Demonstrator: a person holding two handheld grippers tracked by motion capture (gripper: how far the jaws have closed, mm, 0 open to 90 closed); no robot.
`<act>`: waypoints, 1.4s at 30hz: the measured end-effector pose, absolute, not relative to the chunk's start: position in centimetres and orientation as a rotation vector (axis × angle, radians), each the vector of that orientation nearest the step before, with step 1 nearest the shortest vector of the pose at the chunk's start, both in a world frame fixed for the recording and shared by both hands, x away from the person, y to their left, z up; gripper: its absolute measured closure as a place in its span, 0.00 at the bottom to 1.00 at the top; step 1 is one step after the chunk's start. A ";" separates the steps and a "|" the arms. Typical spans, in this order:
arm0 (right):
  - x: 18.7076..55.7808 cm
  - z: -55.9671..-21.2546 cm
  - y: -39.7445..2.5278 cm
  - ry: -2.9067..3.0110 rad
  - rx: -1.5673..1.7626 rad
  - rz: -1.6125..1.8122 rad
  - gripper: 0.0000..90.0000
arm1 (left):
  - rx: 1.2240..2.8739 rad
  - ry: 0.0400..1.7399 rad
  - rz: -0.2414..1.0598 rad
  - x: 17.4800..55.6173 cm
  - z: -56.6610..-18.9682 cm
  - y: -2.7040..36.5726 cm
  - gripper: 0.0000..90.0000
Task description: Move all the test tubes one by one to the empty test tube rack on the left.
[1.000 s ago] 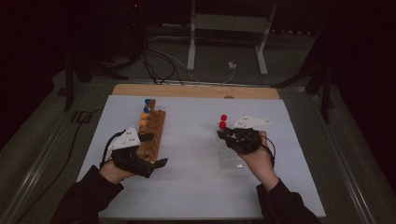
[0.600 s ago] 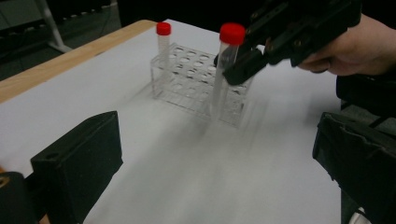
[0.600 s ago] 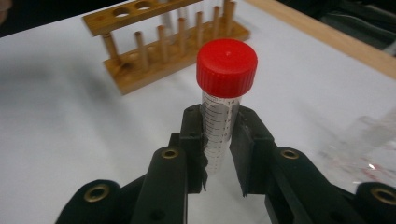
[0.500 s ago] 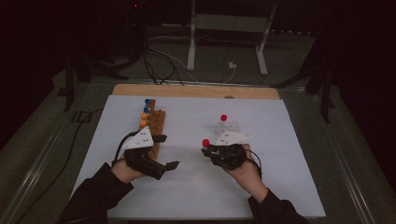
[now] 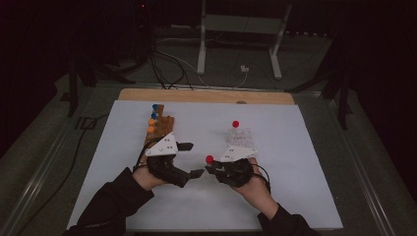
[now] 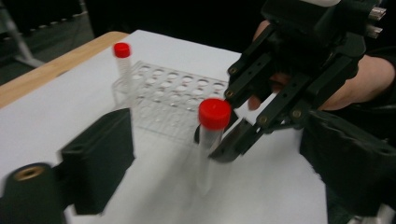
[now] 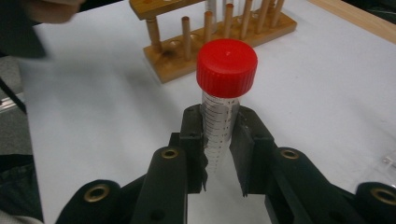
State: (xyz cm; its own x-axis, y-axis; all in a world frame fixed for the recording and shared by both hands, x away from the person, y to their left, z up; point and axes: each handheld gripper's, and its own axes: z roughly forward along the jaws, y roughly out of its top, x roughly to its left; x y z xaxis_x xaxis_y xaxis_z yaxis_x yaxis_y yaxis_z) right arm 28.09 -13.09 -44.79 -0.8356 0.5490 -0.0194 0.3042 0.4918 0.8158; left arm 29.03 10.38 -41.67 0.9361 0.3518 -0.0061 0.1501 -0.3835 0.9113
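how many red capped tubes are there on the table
2: one red-capped tube is held upright by the right gripper; the other stands in a corner of the clear rack.

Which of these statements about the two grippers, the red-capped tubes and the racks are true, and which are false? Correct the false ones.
1. The right gripper is shut on a red-capped tube. True.
2. The left gripper holds a tube too. False: its jaws are open and empty.
3. One red-capped tube stands in the clear rack. True.
4. The wooden rack lies beside the right gripper. False: it is beside the left gripper.
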 end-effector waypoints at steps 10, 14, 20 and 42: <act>27.7 -44.6 -13.0 2.468 0.704 1.280 0.83 | 1.955 0.312 0.226 29.5 -42.3 9.3 0.44; 27.7 -44.5 -12.9 2.468 0.701 1.289 0.83 | 1.961 0.299 0.236 29.5 -42.4 8.9 0.52; 27.5 -44.5 -12.9 2.471 0.697 1.291 0.83 | 1.970 0.297 0.238 29.5 -42.8 8.5 0.60; 27.6 -44.6 -13.0 2.477 0.705 1.287 0.83 | 1.988 0.271 0.217 29.9 -43.1 8.2 0.79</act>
